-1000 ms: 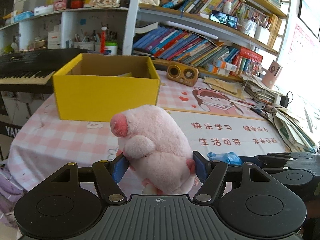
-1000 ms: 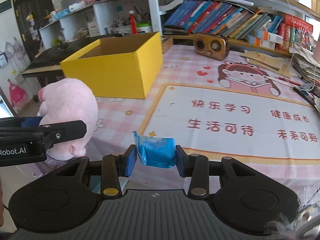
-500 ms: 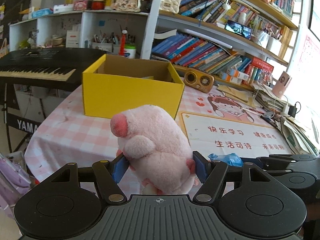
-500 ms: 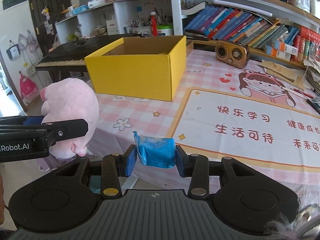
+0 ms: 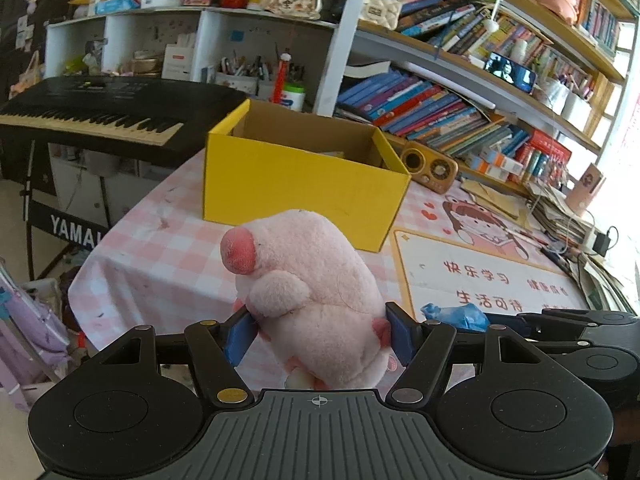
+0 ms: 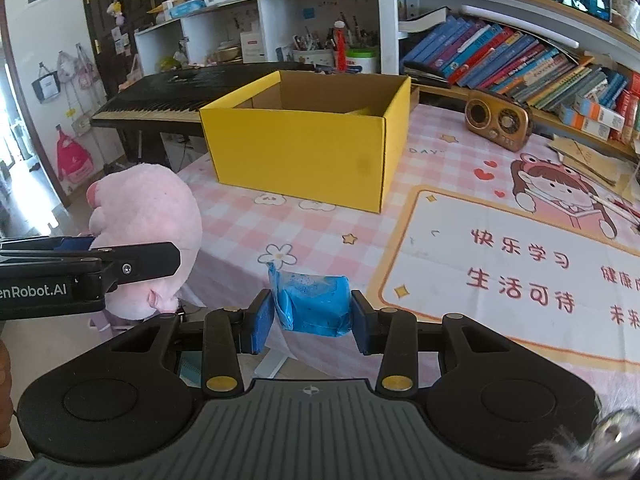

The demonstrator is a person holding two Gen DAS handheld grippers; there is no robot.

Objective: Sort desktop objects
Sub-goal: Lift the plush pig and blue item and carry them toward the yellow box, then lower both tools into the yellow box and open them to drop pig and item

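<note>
Two grippers: left gripper (image 5: pixel 318 338) clamps the pink plush (image 5: pixel 308 300); right gripper (image 6: pixel 312 322) clamps the blue packet (image 6: pixel 310 300).
Position: both held off the table's (image 6: pixel 240 224) near edge.
Open room: bare checked cloth before the yellow box (image 6: pixel 304 156).
Writing: "YAMA" on the keyboard stand (image 5: pixel 72 226); "enRobot.AI" on the left gripper.

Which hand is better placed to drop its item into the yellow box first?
Probably left. Its hand-held gripper, holding the plush toy, faces the yellow box more squarely; the right, holding the blue packet, sits further aside.

Pink-checked table (image 6: pixel 240 220) with yellow box (image 6: pixel 304 156), radio (image 6: pixel 498 122), mat (image 6: pixel 520 272).
</note>
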